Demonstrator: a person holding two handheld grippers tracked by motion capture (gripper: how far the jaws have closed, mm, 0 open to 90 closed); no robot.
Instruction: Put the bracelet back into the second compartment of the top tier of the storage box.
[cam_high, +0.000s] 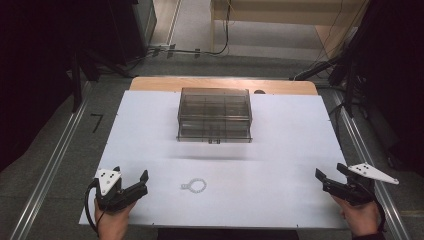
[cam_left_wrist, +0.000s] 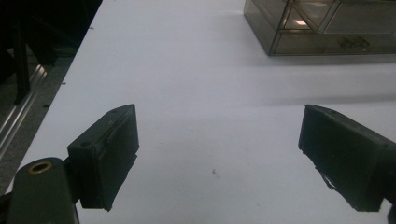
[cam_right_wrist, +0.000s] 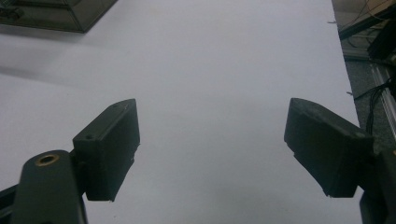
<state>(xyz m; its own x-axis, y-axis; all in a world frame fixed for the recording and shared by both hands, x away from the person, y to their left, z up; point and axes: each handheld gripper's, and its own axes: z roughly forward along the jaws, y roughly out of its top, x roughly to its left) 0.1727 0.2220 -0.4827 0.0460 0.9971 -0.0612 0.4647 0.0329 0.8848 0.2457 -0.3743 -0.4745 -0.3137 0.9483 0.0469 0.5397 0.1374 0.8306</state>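
- Fingers (cam_left_wrist: 112, 154) on my left gripper (cam_high: 131, 183) are spread wide apart, nothing between them, just bare white bench surface (cam_left_wrist: 196, 93) showing in the gap.
- Same story on my right gripper (cam_high: 332, 174): its black fingers (cam_right_wrist: 109, 147) stand well apart and empty, hovering over the white sheet near the bench's right edge.
- Both of my hands come in at the near corners of the bench, left hand (cam_high: 112, 222) at the near-left, right hand (cam_high: 361, 217) at the near-right, well apart from each other.
- Small ring of pale beads, a bracelet-like loop (cam_high: 194, 186), lies flat on the white sheet between my two grippers, closer to the left one and touching neither.
- Smoky transparent plastic organiser box with divided compartments (cam_high: 215, 114) sits farther back at the middle of the bench, well beyond the bead loop; in my left gripper view its near corner (cam_left_wrist: 299, 32) shows at upper right.
- Whether its lid is latched I cannot tell.
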